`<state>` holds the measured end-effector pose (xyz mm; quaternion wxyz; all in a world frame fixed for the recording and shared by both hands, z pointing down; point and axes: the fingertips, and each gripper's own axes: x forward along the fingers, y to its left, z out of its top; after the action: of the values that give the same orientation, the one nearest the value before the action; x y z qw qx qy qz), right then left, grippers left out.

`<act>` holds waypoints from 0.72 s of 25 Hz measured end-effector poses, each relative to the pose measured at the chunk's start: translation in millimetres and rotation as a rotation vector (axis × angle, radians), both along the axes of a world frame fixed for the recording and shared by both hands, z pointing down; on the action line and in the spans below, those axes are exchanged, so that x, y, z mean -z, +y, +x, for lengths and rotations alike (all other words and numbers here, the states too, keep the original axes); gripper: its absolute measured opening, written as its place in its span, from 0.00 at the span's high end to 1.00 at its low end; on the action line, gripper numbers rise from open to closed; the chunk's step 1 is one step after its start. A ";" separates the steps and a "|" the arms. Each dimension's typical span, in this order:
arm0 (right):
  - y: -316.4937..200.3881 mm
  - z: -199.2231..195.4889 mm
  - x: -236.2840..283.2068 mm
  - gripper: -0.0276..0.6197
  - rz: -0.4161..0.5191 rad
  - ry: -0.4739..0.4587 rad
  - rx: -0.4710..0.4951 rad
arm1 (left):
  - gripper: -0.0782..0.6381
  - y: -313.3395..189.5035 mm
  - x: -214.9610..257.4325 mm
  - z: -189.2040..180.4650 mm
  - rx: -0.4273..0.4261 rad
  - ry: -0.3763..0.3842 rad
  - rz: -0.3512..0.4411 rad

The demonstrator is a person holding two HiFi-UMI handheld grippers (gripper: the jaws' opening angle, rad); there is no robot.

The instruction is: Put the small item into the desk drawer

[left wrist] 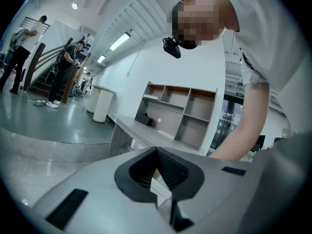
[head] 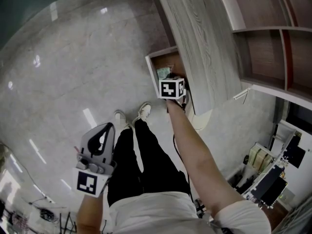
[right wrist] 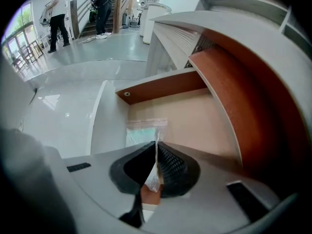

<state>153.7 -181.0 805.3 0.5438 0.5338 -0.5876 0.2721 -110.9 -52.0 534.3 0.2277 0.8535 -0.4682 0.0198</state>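
Observation:
The wooden desk drawer (right wrist: pixel 161 87) stands pulled out under the grey desk top (head: pixel 195 43). On the drawer floor lies a small clear plastic bag (right wrist: pixel 142 130) with something pale green inside; it also shows in the head view as the bag (head: pixel 163 73). My right gripper (right wrist: pixel 156 152) points steeply down into the drawer, its jaws closed with the bag's near edge pinched between the pads. My left gripper (head: pixel 108 126) hangs away from the desk over the floor. In its own view the left gripper (left wrist: pixel 157 152) is shut with nothing in it.
The person's legs and white shoes (head: pixel 131 115) stand just in front of the drawer. A shelf unit (head: pixel 273 48) sits on the desk's far side. Equipment racks (head: pixel 273 174) stand at the right. People (right wrist: pixel 58 13) and a white bin (left wrist: pixel 103 104) are far off on the floor.

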 end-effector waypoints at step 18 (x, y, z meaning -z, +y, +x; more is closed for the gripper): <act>-8.1 -9.2 16.5 0.92 0.070 -0.052 0.048 | 0.87 0.7 0.5 7.5 0.005 0.003 0.002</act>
<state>144.5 -189.2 788.8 0.5155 0.5311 -0.6234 0.2522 -103.4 -51.3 533.8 0.2277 0.8525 -0.4702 0.0172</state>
